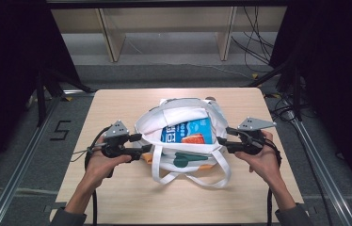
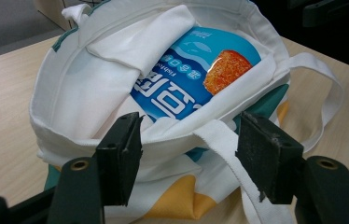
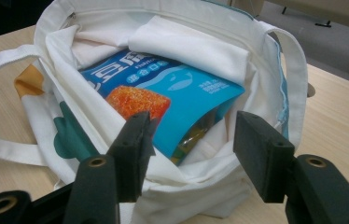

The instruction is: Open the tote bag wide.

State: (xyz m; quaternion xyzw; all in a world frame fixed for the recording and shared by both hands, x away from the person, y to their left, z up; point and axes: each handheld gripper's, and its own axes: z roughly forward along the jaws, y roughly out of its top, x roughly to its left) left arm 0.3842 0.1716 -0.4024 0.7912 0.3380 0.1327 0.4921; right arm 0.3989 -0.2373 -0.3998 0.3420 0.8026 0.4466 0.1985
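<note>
A: Where's the tote bag [image 1: 183, 141]?
B: Mid-table [image 1: 117, 197], nearer the front edge, mouth open. Blue snack packet [image 1: 188, 132] inside, straps [image 1: 190, 181] flopped toward the person.
A: Left gripper [image 1: 142, 143]?
B: At the bag's left rim. Jaws apart, rim cloth between them, pads not pressing.
A: Right gripper [image 1: 225, 137]?
B: Same at the right rim: jaws wide, cloth between, no grip.

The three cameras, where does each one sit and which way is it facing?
High view: above the person's side, looking forward and down on the table; forearms, left gripper, right gripper.
Left gripper view: rides the left gripper, facing the tote bag; its open black fingers straddle the rim.
Right gripper view: opposite side, own fingers open.
Both gripper views share the blue snack packet.
</note>
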